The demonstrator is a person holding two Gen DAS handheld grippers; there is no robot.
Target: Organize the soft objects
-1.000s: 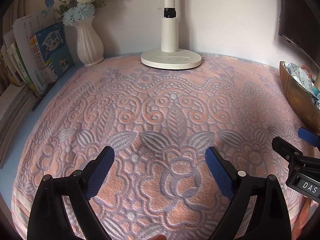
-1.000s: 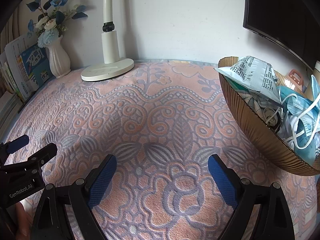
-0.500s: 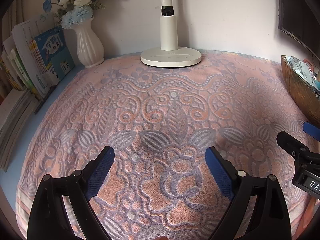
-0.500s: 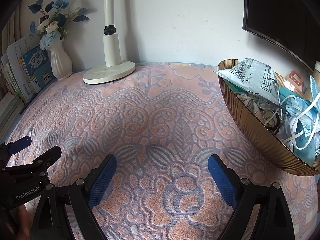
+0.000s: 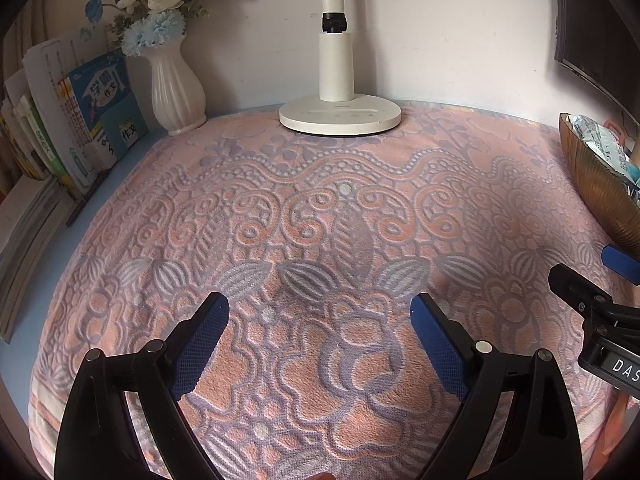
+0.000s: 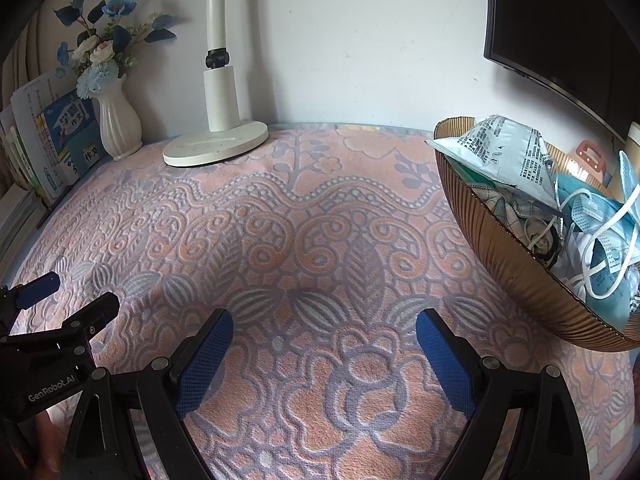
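Fingers of both the left gripper [image 5: 320, 312] and right gripper [image 6: 324, 326] spread wide, empty, over the pink-and-lilac patterned towel [image 6: 304, 224]. Blue face masks [image 6: 600, 240] fill the ribbed amber bowl [image 6: 520, 276], right side.

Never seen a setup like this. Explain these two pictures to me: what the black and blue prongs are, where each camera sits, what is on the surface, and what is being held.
No robot arm here: a person holds one two-finger tool in each hand. Each picture comes from a fisheye camera on one tool, looking forward along its fingers. The black prongs with blue pads are the left gripper and the right gripper; both are open and hold nothing. Each also shows at the edge of the other's view. Below them lies a pink and lilac patterned towel. At the back stand a white lamp, a white vase of flowers and some books. On the right a brown ribbed bowl holds face masks and a packet.
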